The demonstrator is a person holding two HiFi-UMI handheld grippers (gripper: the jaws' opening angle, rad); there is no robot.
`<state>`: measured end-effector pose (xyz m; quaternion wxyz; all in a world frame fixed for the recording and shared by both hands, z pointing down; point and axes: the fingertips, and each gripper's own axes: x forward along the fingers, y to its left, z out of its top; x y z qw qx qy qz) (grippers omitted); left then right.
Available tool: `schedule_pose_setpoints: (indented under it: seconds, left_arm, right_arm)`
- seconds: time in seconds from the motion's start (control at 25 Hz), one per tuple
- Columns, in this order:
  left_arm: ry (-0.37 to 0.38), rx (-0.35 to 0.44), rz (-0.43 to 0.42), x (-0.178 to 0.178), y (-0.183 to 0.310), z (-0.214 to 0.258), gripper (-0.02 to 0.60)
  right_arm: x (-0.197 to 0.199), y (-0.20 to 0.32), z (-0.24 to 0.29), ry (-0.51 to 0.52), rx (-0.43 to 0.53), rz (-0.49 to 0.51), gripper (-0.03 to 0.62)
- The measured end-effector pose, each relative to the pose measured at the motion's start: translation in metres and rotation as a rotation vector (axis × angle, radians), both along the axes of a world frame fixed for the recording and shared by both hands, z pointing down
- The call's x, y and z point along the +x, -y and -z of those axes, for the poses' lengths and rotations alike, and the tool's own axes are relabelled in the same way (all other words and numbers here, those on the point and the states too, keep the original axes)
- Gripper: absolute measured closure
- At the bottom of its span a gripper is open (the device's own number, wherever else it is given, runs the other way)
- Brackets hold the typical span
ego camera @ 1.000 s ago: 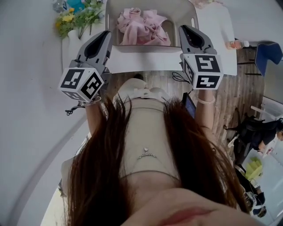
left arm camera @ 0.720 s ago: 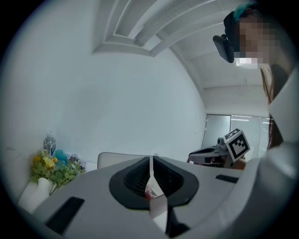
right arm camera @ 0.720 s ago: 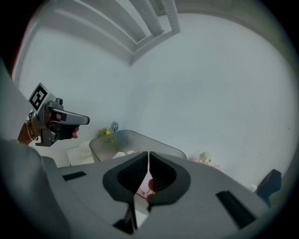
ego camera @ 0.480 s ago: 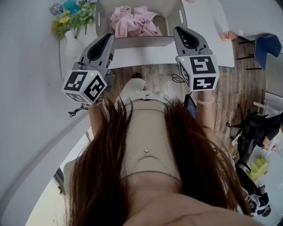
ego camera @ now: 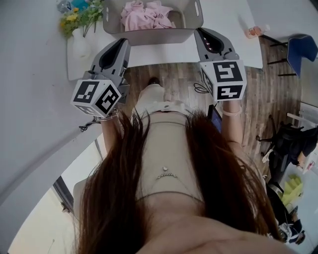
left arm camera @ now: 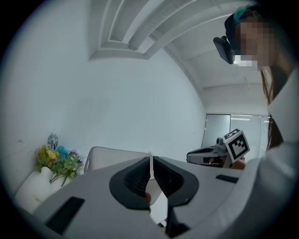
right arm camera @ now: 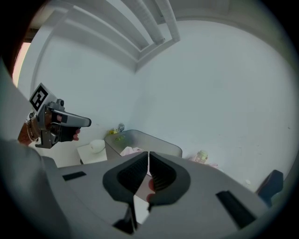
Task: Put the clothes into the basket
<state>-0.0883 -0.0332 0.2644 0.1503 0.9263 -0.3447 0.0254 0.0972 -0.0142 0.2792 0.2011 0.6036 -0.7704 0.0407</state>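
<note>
Head view shows basket (ego camera: 149,36), table (ego camera: 224,24), seemingly wooden floor (ego camera: 256,101).

left claw (ego camera: 121,42), right claw (ego camera: 202,32): withdrawn | basket (ego camera: 149,36): seemingly farther off

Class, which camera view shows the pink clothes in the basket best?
The head view: it looks down into the basket, so the pink clothes lie open to sight. The right gripper view shows only a pink scrap inside it; the left gripper view shows just the basket's wall, no clothes.
</note>
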Motion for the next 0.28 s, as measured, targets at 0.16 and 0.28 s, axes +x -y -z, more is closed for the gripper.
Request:
schedule_pose_setpoints:
  seconds: [0.16,0.28]
  left_arm:
    - [0.011,0.002,-0.013,0.008,-0.018,0.0,0.572]
    - [0.018,0.013,-0.021,0.018,-0.03,0.003,0.572]
  right_arm:
    - [0.005,-0.019,-0.001,0.006,0.003,0.0,0.559]
    - [0.011,-0.033,0.004,0.007,0.018,0.005,0.559]
